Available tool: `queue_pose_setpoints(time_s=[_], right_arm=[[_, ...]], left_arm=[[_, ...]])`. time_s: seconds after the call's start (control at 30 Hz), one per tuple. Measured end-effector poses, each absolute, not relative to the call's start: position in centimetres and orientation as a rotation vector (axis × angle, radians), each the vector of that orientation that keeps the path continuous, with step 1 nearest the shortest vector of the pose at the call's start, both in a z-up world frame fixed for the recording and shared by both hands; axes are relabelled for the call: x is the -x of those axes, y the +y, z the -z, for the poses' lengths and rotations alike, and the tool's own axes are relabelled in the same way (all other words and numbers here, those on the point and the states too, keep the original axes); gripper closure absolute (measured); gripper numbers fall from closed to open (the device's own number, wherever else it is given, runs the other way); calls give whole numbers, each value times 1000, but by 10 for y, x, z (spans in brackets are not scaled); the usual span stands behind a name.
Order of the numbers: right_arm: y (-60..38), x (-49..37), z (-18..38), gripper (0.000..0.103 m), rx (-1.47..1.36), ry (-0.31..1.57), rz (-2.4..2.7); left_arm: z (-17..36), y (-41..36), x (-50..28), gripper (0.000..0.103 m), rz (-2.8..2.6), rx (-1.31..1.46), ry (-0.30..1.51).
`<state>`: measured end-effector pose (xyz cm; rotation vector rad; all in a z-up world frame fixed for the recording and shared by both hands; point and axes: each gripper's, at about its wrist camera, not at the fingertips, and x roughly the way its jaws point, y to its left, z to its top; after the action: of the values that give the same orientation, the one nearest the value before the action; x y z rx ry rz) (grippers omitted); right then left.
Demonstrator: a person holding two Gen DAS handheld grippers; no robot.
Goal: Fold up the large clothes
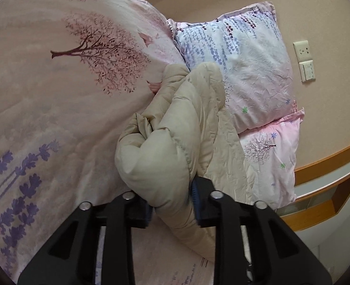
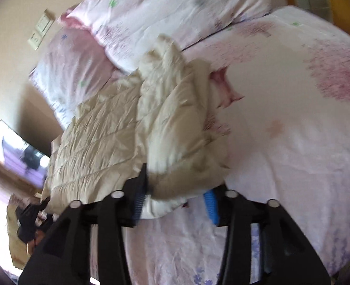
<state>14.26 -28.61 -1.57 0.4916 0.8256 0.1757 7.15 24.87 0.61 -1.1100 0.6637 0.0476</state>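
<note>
Beige quilted jacket on the bed, bunched near the pillows, pinched by the left claw and loosely straddled by the spread right claw for folding.

Bed under pink cover printed with trees and purple flowers. Two flowered pillows side by side at head, against wall. Beige quilted coat lies bunched on cover, far end touching pillows.

Both wrist views look down, close, sharing the beige garment, right blurred.
</note>
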Motion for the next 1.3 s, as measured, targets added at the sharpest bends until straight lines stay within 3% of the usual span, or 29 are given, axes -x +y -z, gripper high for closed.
queue_pose_setpoints(time_s=[0.07,0.2,0.27,0.4,0.7,1.3], right_arm=[[-286,-139,3,44,-437,763,-70],[-258,-139,-26,44,-268,630,34],[-234,-149,-34,54,-222,621,-59],[-163,-175,-40,64,-90,648,-217],[-78,-207,-24,68,85,683,-278],[-47,-223,21,66,209,763,-219]], left_arm=[[-8,248,-69,60,-57,1089,657],[-10,247,-66,50,-61,1053,656],[-12,245,-66,47,-67,1024,656],[-13,240,-66,39,-70,997,659],[-14,230,-73,36,-88,974,656],[-10,234,-84,37,-169,989,628]])
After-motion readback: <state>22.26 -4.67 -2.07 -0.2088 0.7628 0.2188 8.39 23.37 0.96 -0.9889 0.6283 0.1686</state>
